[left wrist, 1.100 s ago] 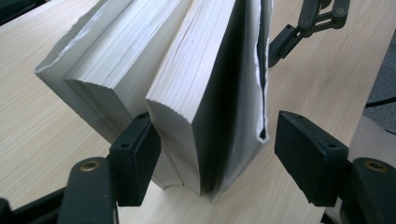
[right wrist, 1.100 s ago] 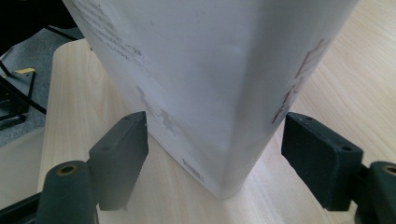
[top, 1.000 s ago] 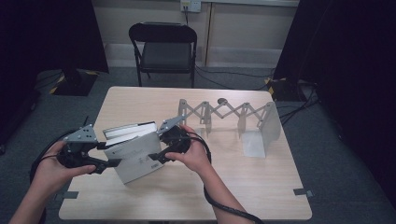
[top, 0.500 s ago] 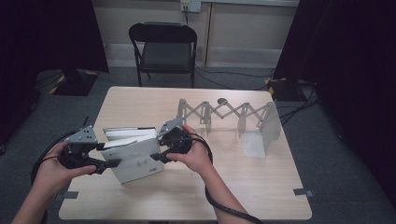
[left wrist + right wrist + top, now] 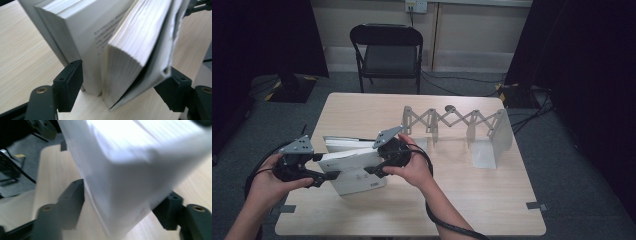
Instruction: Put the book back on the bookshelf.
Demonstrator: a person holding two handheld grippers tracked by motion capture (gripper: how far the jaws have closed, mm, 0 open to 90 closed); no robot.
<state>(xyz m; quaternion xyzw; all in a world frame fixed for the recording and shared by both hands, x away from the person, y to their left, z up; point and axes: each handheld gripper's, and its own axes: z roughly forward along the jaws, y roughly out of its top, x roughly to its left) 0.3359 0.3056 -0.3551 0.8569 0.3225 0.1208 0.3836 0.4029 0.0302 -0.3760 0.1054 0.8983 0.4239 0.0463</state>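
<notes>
While the two books (image 5: 354, 167) stand on edge near the front left part of the wooden table (image 5: 492, 200), we see a gripper at each end of them; the left gripper (image 5: 328, 175) comes in from the left, held in the person's left hand (image 5: 272, 180), and the right gripper (image 5: 373, 167) meets the books from the right, held in the right hand (image 5: 414, 170). In the left gripper view we look along the fore-edges; the left book (image 5: 72, 37) stands nearly upright with printed text on its open page, and the right book (image 5: 142, 45) leans away from it, its pages fanned and its loose cover bowed outward. Both books sit between the left gripper's black jaws; one pad touches the left book's side and the other meets the bowed cover's lower corner, so the pair is bracketed, though the jaws have just been opening wider and we cannot tell how firmly they press. In the right gripper view the picture is blurred; a white book block (image 5: 125, 175) lies between that gripper's jaws, which have just been opening, and both pads appear to touch it. Behind the books, well apart on the table, stands a grey extending book rack (image 5: 457, 125); a black chair (image 5: 387, 50) waits beyond the far edge.
</notes>
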